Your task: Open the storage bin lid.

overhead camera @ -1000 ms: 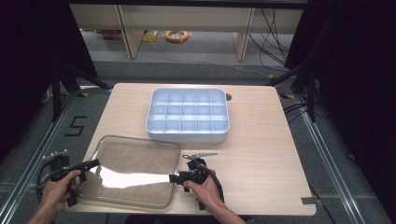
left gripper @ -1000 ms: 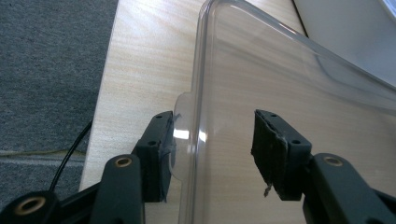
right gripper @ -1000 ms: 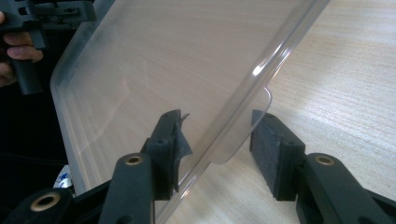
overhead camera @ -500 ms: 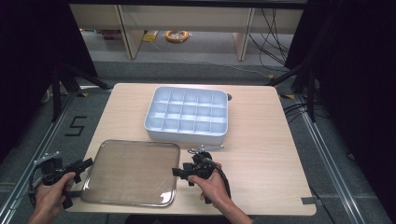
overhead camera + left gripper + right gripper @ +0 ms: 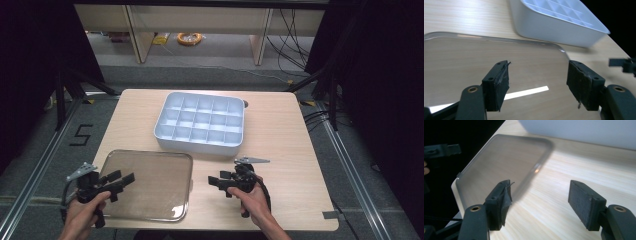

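Clear lid [image 5: 145, 184] laid flat just in front of the white compartment box [image 5: 201, 122]. Left gripper [image 5: 125, 180] and right gripper [image 5: 214, 180] both spread, nothing gripped, flanking the lid.

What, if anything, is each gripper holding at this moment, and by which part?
Nothing is held. The left gripper and the right gripper both have their jaws apart with nothing between them. The clear lid lies flat on the table, in front of the white tray.
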The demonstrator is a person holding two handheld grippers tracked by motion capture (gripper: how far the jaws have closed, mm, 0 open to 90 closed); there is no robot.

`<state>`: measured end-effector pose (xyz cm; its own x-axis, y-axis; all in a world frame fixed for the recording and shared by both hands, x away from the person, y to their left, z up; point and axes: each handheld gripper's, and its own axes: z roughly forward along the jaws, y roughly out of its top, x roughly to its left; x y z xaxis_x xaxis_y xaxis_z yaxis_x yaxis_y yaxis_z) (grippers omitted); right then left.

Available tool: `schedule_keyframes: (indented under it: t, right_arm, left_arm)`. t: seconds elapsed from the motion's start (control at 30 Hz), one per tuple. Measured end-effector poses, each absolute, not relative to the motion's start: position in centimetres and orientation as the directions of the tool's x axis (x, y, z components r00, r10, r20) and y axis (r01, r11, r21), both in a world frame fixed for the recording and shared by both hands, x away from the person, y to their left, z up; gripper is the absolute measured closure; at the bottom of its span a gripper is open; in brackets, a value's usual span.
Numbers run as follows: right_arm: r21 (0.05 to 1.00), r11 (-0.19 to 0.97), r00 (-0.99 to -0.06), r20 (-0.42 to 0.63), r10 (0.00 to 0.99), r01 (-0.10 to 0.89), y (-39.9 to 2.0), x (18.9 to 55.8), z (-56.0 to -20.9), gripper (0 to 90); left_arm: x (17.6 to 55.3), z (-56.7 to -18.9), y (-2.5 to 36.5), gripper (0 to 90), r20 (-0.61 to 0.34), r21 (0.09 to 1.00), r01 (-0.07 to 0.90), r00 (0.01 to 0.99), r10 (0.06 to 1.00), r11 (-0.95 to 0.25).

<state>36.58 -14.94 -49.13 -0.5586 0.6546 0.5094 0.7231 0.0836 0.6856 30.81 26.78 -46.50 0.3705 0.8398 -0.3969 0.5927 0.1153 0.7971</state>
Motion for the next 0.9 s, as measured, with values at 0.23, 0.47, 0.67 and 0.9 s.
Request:
schedule_keyframes:
  t: [0.23,0.47,0.67,0.9]
  right_arm:
    - [0.741,0.083,-0.568,0.432,0.700,0.666,-18.3,35.7,-48.7,31.8]
    - [0.785,0.112,-0.585,0.348,0.733,0.609,-20.8,34.4,-48.3,28.8]
    - [0.784,0.121,-0.583,0.339,0.738,0.609,-22.3,32.7,-48.2,22.2]
    - [0.775,0.201,-0.593,0.259,0.763,0.598,-23.4,30.1,-48.5,21.3]
  left_arm:
    - [30.0,-46.9,23.3,26.6,-0.319,0.834,0.552,0.467,0.825,0.010]
    - [28.6,-48.0,22.0,20.0,-0.253,0.851,0.520,0.525,0.813,-0.071]
    - [27.0,-48.7,20.8,16.6,-0.223,0.852,0.506,0.578,0.785,-0.130]
    - [25.5,-48.7,20.6,15.0,-0.187,0.850,0.497,0.594,0.783,-0.174]
